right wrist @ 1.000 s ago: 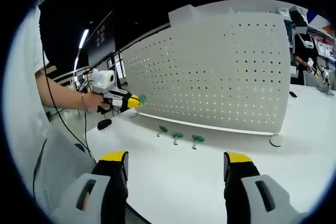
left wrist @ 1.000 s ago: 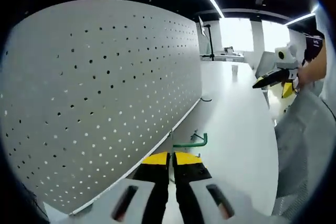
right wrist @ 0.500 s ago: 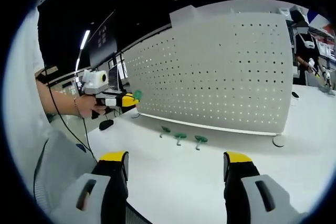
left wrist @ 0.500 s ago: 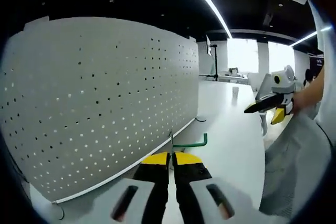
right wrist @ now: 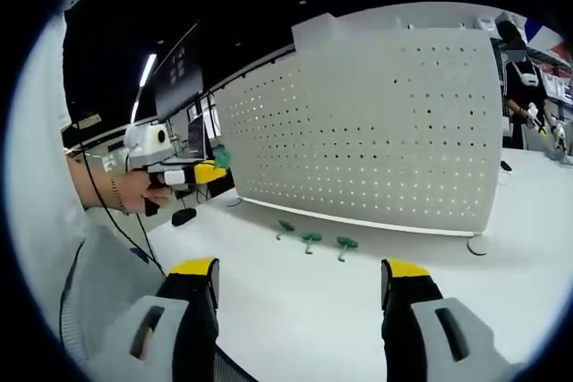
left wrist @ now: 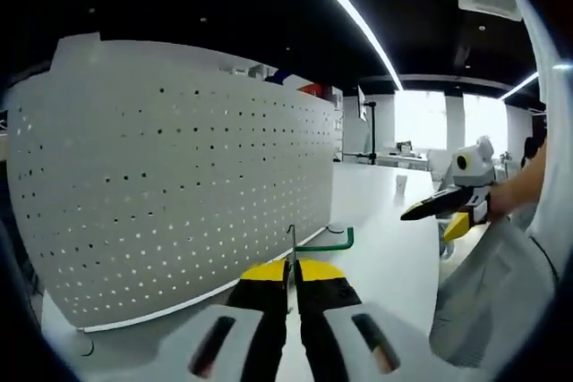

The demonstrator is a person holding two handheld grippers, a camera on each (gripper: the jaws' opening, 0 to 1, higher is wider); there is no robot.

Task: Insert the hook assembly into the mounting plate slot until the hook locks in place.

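In the left gripper view my left gripper is shut on a green hook, whose metal plate stands up between the yellow tips and whose arm points right. The white pegboard mounting plate stands upright to the left of it, apart from the hook. In the right gripper view my right gripper is open and holds nothing. There the left gripper is at the left, held in a hand, with the green hook at its tip, in front of the pegboard. The right gripper also appears at the right of the left gripper view.
Three more green hooks lie on the white table in front of the pegboard. A round white foot props the board at its right end. A person's sleeve and arm are at the left. Another person stands behind the board's right edge.
The left gripper has risen with the hook and swung to face the pegboard more squarely. The right gripper has barely moved and stays open.
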